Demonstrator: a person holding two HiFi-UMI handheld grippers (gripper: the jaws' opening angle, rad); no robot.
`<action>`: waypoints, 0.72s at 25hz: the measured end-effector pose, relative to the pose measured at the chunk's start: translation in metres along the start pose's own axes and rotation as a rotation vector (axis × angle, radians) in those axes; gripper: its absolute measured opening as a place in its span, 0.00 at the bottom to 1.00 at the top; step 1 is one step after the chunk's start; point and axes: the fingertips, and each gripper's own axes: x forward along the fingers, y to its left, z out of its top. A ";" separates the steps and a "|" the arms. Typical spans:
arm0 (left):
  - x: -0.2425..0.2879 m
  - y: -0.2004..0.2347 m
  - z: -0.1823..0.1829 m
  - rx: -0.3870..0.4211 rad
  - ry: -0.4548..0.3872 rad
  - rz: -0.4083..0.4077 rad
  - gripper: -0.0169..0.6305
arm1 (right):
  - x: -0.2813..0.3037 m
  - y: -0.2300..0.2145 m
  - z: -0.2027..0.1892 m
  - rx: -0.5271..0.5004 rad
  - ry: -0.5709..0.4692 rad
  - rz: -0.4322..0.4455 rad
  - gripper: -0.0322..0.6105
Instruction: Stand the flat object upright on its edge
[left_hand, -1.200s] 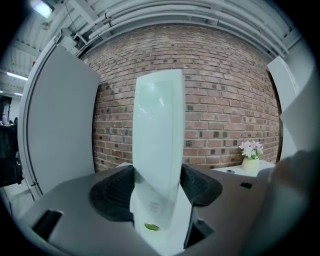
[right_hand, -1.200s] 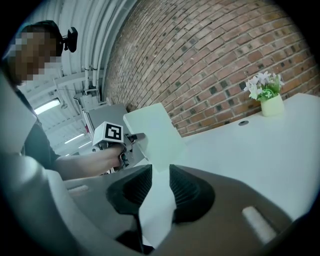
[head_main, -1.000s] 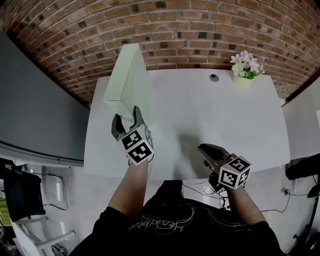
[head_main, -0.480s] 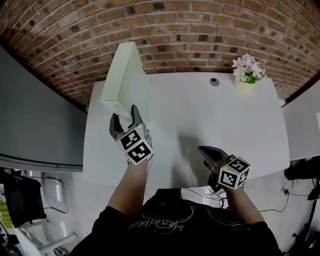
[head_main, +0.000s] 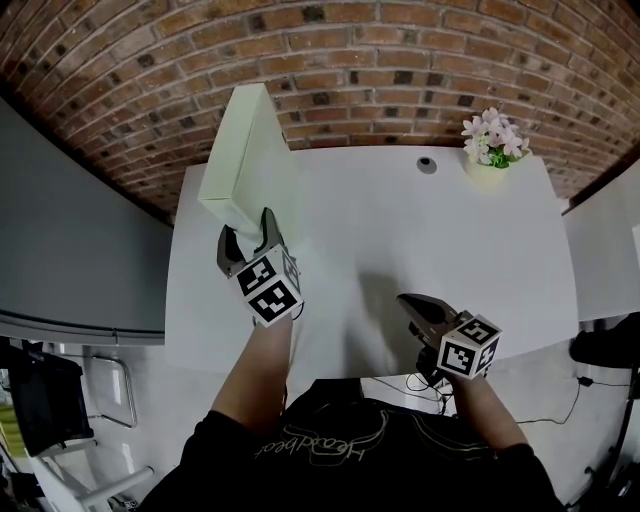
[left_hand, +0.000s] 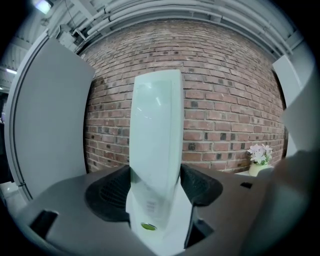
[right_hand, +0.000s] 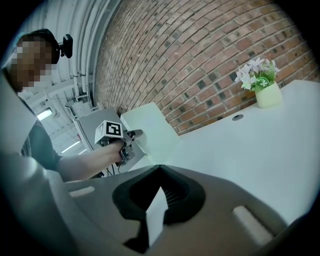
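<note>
The flat pale-green box (head_main: 245, 150) stands upright on its long edge at the table's left, running towards the brick wall. My left gripper (head_main: 245, 235) straddles its near end, and in the left gripper view both pads (left_hand: 112, 192) press on the sides of the box (left_hand: 155, 125). My right gripper (head_main: 405, 298) hovers at the near table edge, well right of the box, with its jaws shut and nothing between them. The right gripper view shows the closed right gripper (right_hand: 159, 167), and beyond it the box (right_hand: 152, 127) with the left gripper (right_hand: 134, 134) on it.
The white table (head_main: 420, 230) carries a small pot of flowers (head_main: 490, 140) and a round cable hole (head_main: 427, 165) at the back right. A brick wall stands behind, a grey partition (head_main: 70, 230) at the left and a white cabinet (head_main: 605, 240) at the right.
The box and my left gripper have shifted a little to the left together. The right gripper has stayed almost where it was.
</note>
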 end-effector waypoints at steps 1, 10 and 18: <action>0.000 0.000 0.000 -0.005 0.003 -0.005 0.48 | -0.001 0.000 -0.001 0.002 0.000 -0.001 0.06; -0.011 -0.001 0.013 0.034 -0.021 -0.044 0.53 | -0.016 0.004 -0.007 -0.013 -0.004 -0.021 0.06; -0.058 0.002 0.004 -0.042 0.020 -0.212 0.53 | -0.031 0.012 -0.014 -0.020 0.038 -0.048 0.06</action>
